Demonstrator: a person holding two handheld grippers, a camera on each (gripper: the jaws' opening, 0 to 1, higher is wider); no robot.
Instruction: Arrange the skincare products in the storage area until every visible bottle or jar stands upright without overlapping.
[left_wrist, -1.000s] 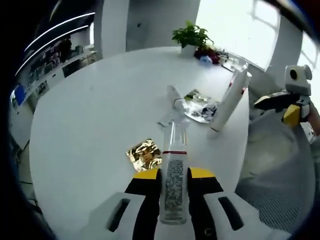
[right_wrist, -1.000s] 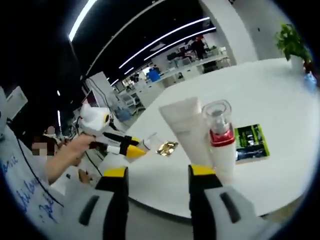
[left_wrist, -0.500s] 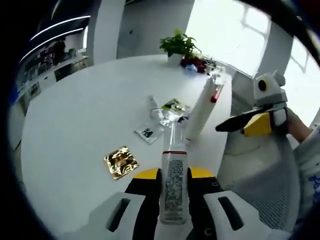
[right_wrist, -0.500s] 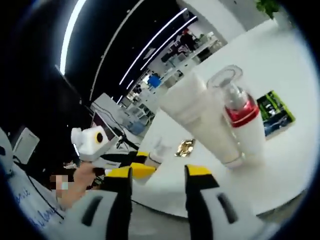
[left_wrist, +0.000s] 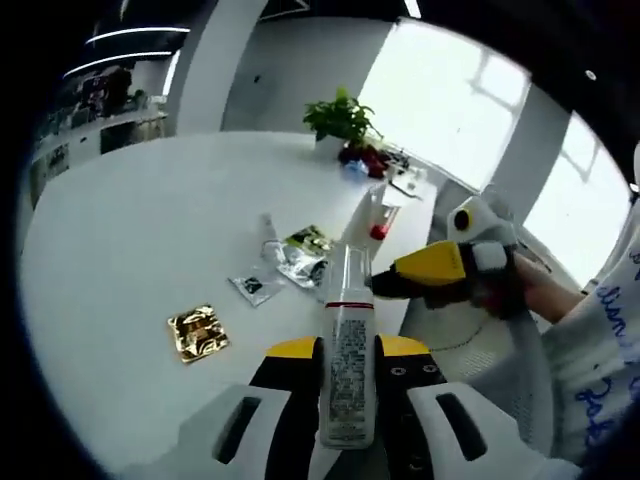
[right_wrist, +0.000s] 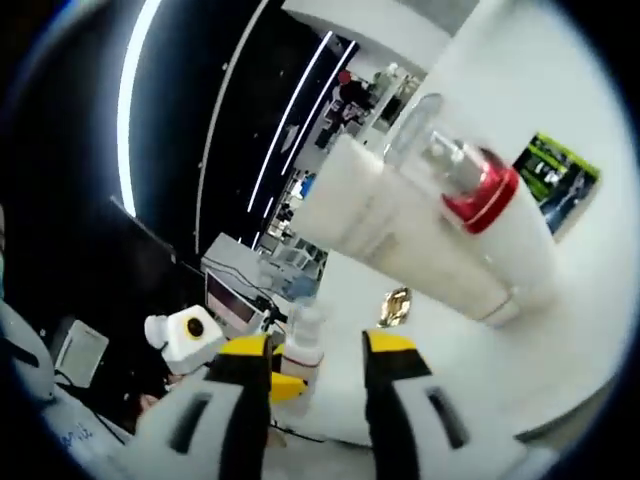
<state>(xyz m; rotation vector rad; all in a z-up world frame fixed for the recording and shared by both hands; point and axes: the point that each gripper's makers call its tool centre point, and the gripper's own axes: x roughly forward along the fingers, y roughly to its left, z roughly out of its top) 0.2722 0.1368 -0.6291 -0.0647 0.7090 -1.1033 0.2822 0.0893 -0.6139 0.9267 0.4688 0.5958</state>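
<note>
Clamping clear bottle (left_wrist: 348, 360) | left hand-held gripper (left_wrist: 348, 352) | table edge (left_wrist: 150, 440) below

Left gripper (left_wrist: 347, 372) jaws clamp a clear bottle (left_wrist: 347, 370); right gripper (right_wrist: 315, 352) jaws gape apart.

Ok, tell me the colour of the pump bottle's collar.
Red collar, clearest in the right gripper view.

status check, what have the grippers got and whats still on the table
Left gripper shut on clear-capped bottle. Right gripper open, jaws apart, near red-collared pump bottle and white tube. Gold sachet and foil packets flat on white table.
</note>
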